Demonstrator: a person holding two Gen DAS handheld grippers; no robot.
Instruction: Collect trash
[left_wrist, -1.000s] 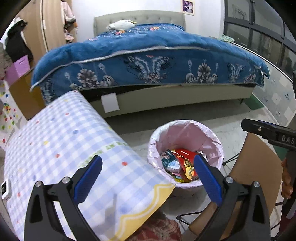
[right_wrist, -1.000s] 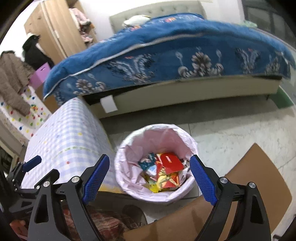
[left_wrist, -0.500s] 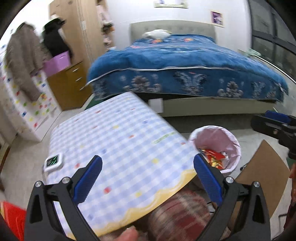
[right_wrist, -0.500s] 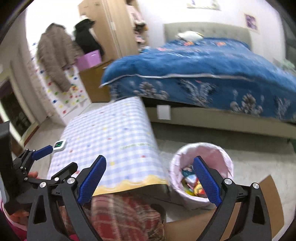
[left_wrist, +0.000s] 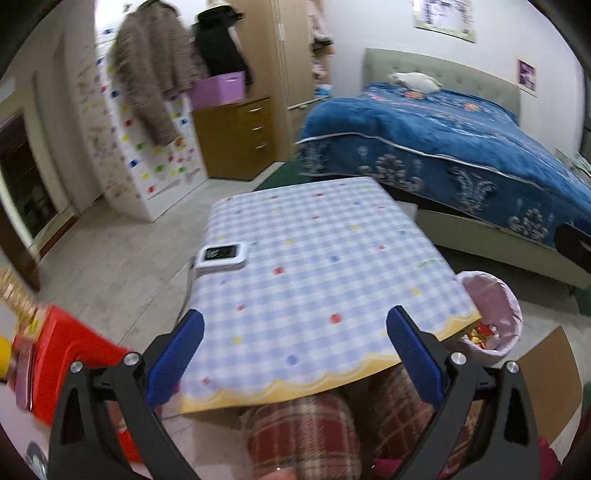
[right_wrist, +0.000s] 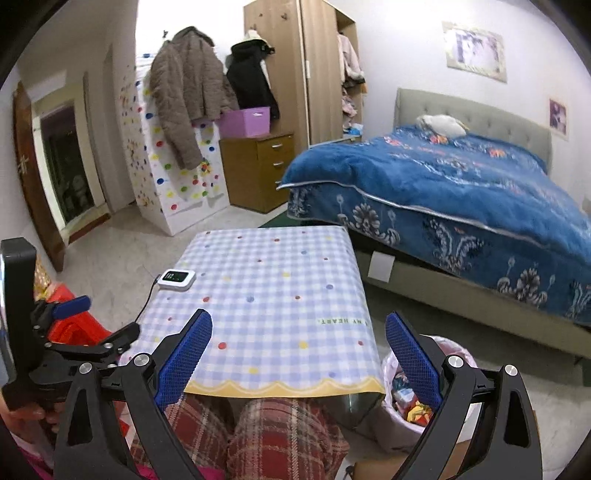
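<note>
We hold each hand-held gripper, left and right, spread wide and empty above the checked surface. The lined bin beside it holds wrappers; collection looks finished, though blur hides corners. Next: scan for strays.

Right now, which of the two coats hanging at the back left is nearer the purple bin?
The black coat: its hem hangs right behind the purple bin on the wooden drawer unit. The brown quilted coat hangs further left, over the dotted white panel.

Glossy checked tablecloth; wooden drawer chest; thin plastic-lined bin.
</note>
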